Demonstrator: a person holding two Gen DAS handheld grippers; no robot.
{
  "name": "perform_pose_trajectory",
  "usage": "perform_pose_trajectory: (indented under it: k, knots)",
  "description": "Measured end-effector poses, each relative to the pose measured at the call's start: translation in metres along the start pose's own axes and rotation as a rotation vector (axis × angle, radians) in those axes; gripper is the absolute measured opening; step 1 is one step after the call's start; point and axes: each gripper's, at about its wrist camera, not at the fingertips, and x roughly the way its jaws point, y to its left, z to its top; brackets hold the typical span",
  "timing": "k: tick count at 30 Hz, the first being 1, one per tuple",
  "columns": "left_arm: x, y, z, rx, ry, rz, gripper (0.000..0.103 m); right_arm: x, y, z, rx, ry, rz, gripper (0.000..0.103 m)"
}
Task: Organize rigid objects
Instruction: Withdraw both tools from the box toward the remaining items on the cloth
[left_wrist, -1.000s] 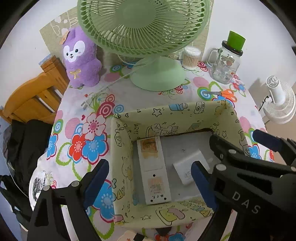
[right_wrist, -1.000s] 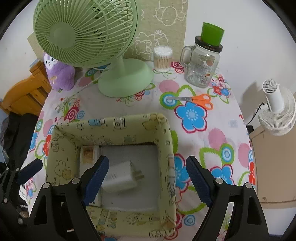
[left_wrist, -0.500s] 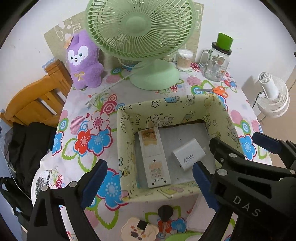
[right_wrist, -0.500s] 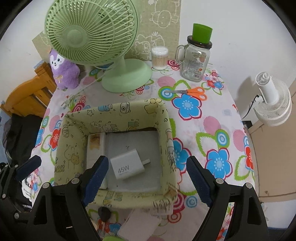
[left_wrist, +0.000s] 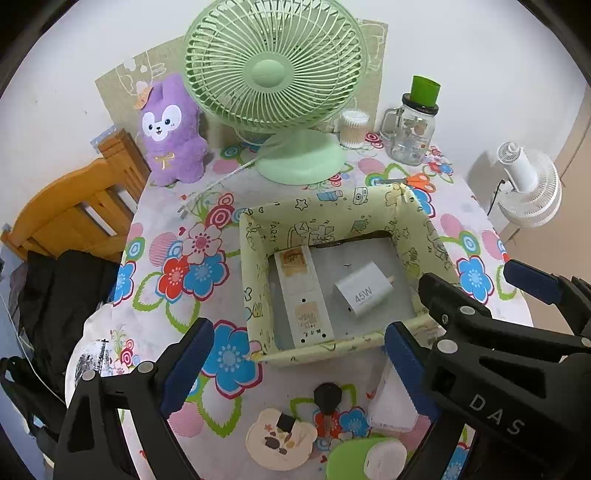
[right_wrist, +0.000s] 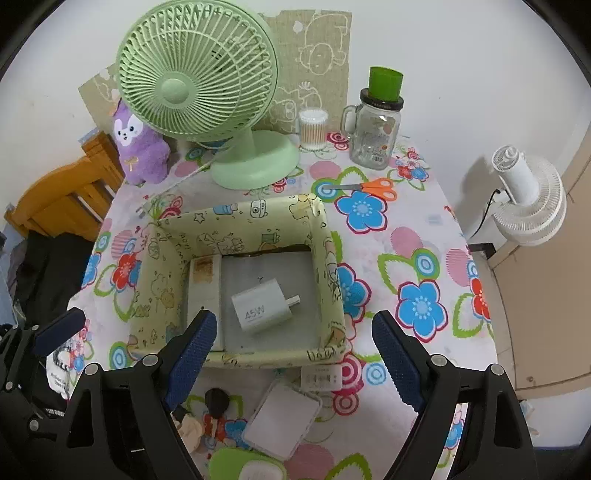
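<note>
A pale green cartoon-print storage box (left_wrist: 255, 280) (right_wrist: 328, 258) sits mid-table. Inside lie a white 45W charger (left_wrist: 360, 294) (right_wrist: 258, 311) and a long white power strip (left_wrist: 303, 299) (right_wrist: 204, 284). My left gripper (left_wrist: 295, 363) is open and empty, above the table in front of the box. My right gripper (right_wrist: 291, 354) is open and empty, over the box's near wall. In front of the box lie a white flat case (right_wrist: 282, 415) (left_wrist: 391, 406), a black key (left_wrist: 328, 398) (right_wrist: 216, 402), a bear-shaped coaster (left_wrist: 280, 439) and a green-and-white object (left_wrist: 369, 458) (right_wrist: 247, 467).
A green desk fan (left_wrist: 273, 92) (right_wrist: 207, 96), purple plush (left_wrist: 170, 133), cotton-swab jar (right_wrist: 313, 129), glass mug jar with a green cup on it (right_wrist: 376, 125) and orange scissors (right_wrist: 369, 186) stand behind the box. A wooden chair (left_wrist: 74, 214) is left, a white fan (right_wrist: 528, 199) right.
Both grippers have drawn back and up from the box, staying open. The charger lies released inside the box. The items in front of the box have come into view.
</note>
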Motion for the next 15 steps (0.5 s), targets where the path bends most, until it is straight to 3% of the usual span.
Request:
perform_pose_trajectory:
  k: [15]
  knots:
    - [-0.03,0.002,-0.025,0.03,-0.035,-0.021,0.095,-0.036,0.003,-0.028,0.015,-0.029,-0.013,0.088]
